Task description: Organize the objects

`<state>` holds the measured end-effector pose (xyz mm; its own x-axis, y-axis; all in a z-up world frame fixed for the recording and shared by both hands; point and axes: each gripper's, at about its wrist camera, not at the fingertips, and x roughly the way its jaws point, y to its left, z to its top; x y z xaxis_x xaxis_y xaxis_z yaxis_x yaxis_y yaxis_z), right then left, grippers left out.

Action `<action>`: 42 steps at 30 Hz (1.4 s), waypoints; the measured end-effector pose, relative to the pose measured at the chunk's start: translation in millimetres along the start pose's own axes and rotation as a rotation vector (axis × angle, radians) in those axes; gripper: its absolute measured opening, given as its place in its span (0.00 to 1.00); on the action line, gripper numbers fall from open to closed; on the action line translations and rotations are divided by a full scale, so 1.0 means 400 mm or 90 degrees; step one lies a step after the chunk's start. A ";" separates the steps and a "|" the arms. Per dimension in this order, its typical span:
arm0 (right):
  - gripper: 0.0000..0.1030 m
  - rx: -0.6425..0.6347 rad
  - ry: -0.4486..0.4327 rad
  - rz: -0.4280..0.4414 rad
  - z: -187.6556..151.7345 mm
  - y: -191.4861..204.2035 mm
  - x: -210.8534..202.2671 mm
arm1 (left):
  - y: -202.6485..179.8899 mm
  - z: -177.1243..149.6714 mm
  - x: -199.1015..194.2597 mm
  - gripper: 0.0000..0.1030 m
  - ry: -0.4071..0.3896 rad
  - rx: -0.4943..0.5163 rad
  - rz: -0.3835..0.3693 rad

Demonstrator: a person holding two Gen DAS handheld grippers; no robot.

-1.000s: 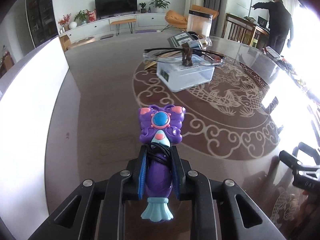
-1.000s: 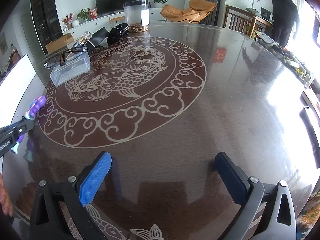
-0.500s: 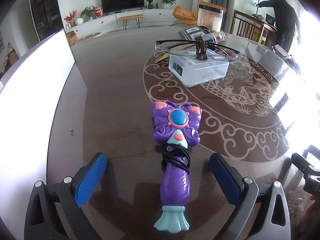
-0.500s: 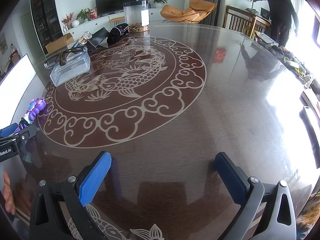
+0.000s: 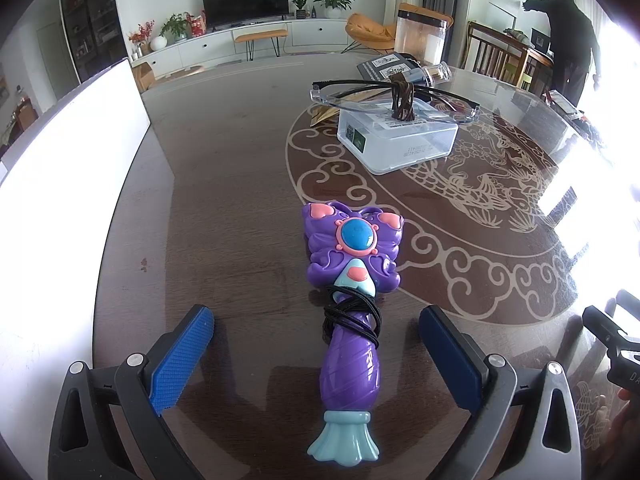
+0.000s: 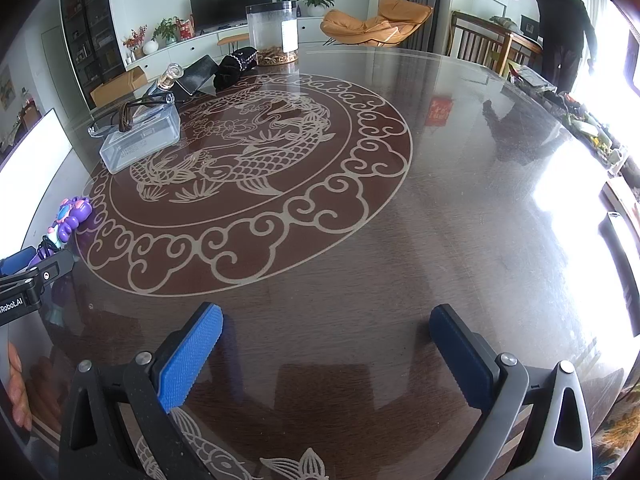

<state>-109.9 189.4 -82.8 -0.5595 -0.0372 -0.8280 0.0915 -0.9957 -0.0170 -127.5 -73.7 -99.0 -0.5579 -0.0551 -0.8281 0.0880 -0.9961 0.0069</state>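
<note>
Dark glossy wood spreads across the big round table (image 6: 460,240), its middle inlaid with a pale ring of curling clouds around a fish. At the far left of the right wrist view the left gripper's black body shows white lettering that reads "RoboLAI", cut off at the frame edge. That left gripper (image 5: 316,354) stands with its blue pads spread wide, touching nothing. Between them, near the table's left edge, lies the purple butterfly toy wand (image 5: 352,280), flat, its butterfly head pointing far and its pale blue flared end near; a black elastic cord (image 5: 352,314) is wound round its neck. Farther off, right of the wand, a clear plastic box (image 5: 398,140) sits on the inlay with a green label and printed text too small to read. Clear safety glasses (image 5: 394,98) rest on its lid with a brown cord loop (image 5: 402,102). The right gripper (image 6: 326,358) hovers over bare wood, pads wide apart, holding nothing. A dark-clothed person (image 6: 564,28) stands at the far right.
</note>
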 end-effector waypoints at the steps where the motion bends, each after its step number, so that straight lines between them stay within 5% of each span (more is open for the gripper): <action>1: 1.00 0.000 0.000 0.000 0.000 0.000 0.000 | 0.000 0.000 0.000 1.00 0.000 0.000 0.000; 22: 1.00 -0.021 0.014 -0.001 0.018 0.015 0.000 | 0.000 0.000 -0.001 1.00 -0.001 -0.001 0.001; 26: 1.00 -0.101 -0.015 0.078 0.095 0.084 -0.010 | 0.000 -0.001 0.000 1.00 -0.001 0.000 0.001; 32: 0.99 -0.279 -0.054 0.222 0.341 0.260 -0.012 | 0.000 -0.001 0.000 1.00 -0.001 0.000 0.001; 39: 0.81 -0.412 0.042 0.217 0.439 0.460 0.100 | 0.000 -0.001 0.000 1.00 -0.001 0.000 0.001; 42: 0.55 -0.421 0.071 0.204 0.441 0.487 0.142 | 0.000 -0.001 0.000 1.00 -0.002 -0.001 0.001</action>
<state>-269.1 -21.8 -34.2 -0.3383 -0.2726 -0.9007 0.7326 -0.6770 -0.0703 -127.1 -73.8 -99.4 -0.5597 -0.0570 -0.8267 0.0897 -0.9959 0.0079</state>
